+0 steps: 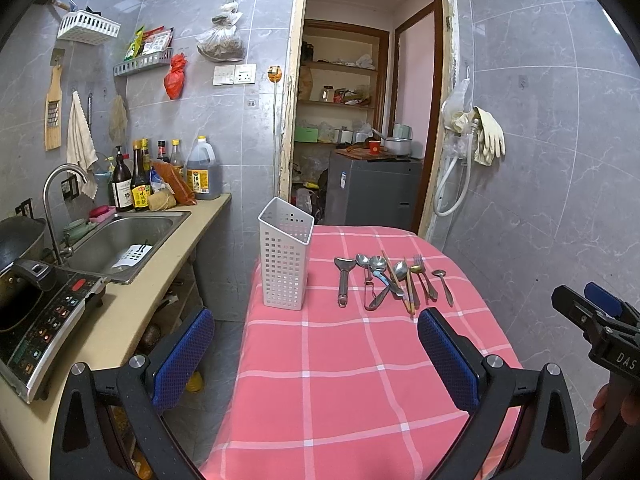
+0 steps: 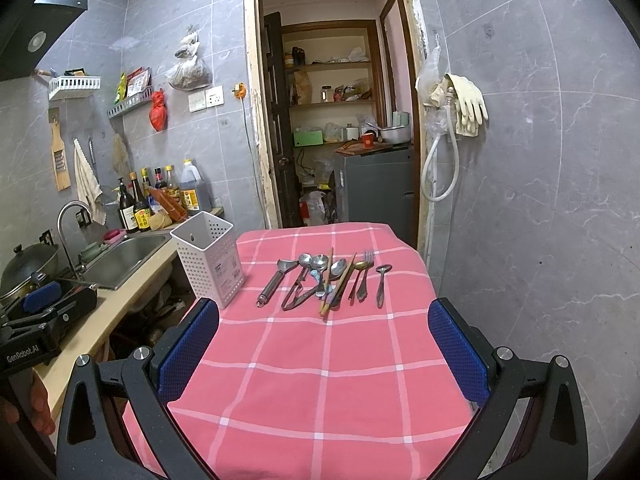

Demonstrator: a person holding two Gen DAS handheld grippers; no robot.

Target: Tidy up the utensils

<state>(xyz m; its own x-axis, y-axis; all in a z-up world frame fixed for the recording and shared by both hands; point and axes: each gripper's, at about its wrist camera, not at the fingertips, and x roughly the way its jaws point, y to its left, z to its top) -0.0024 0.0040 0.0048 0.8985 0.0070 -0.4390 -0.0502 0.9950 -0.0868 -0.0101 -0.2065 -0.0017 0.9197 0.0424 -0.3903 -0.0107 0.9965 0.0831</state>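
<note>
Both our grippers, left gripper (image 1: 316, 344) and right gripper (image 2: 324, 340), hang wide apart and empty above the pink table (image 2: 320, 380). The utensils (image 2: 328, 280) lie overlapped, perhaps 9, beside the tall white holder (image 2: 210, 260). Pinching 1 could drag its neighbours; a nudge could tip the holder.
</note>
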